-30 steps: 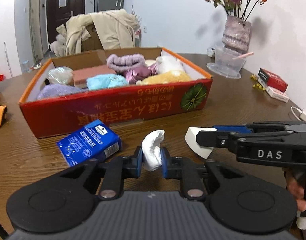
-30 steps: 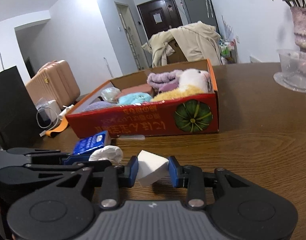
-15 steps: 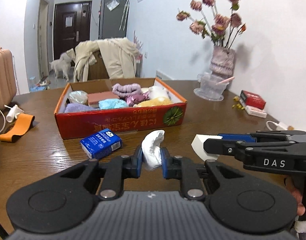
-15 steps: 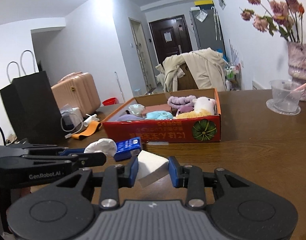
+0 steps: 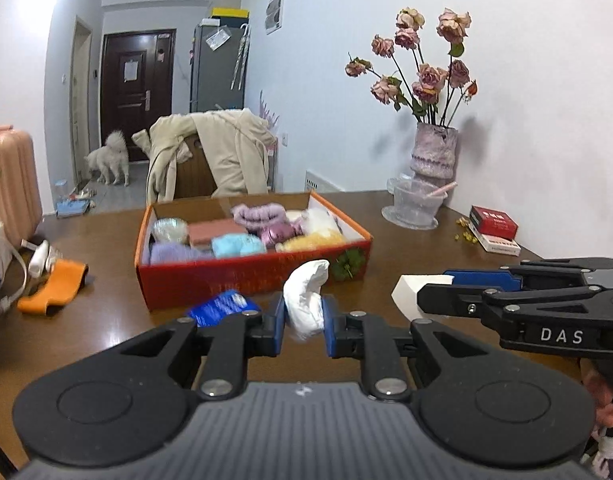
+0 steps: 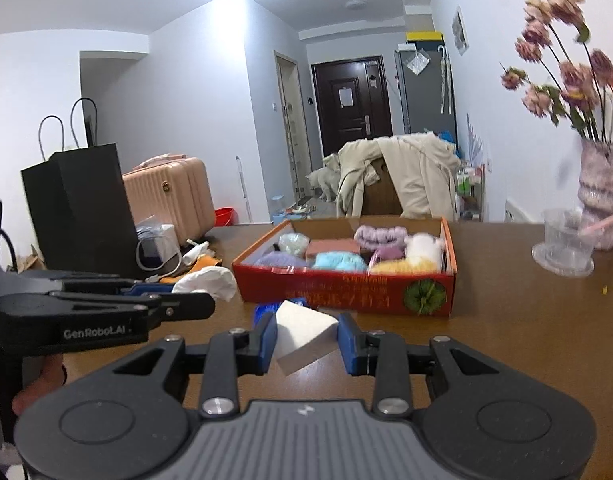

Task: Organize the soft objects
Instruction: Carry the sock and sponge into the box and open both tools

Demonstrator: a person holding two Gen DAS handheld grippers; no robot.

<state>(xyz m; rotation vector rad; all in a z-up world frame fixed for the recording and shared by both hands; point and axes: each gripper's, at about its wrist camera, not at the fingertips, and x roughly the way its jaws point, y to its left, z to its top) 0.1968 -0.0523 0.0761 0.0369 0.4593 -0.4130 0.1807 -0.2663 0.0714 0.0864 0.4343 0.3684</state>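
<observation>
My left gripper (image 5: pixel 303 330) is shut on a crumpled white soft wad (image 5: pixel 306 296), held above the wooden table. My right gripper (image 6: pixel 306 338) is shut on a white sponge block (image 6: pixel 304 334). Each gripper shows in the other's view: the right one with its sponge (image 5: pixel 416 292) at the right, the left one with its wad (image 6: pixel 208 282) at the left. Ahead stands a red cardboard box (image 5: pixel 246 276) holding several soft items, also in the right wrist view (image 6: pixel 346 292). A blue tissue pack (image 5: pixel 222 308) lies in front of the box.
A vase of dried flowers (image 5: pixel 432 156) and a clear bowl (image 5: pixel 414 204) stand at the back right, near red and white packs (image 5: pixel 492 226). An orange strap (image 5: pixel 52 288) and cables lie at the left. A black bag (image 6: pixel 80 208) stands at the table's left edge.
Both grippers have risen and drawn back from the box, which looks smaller and farther now. Each keeps its hold on its object.
</observation>
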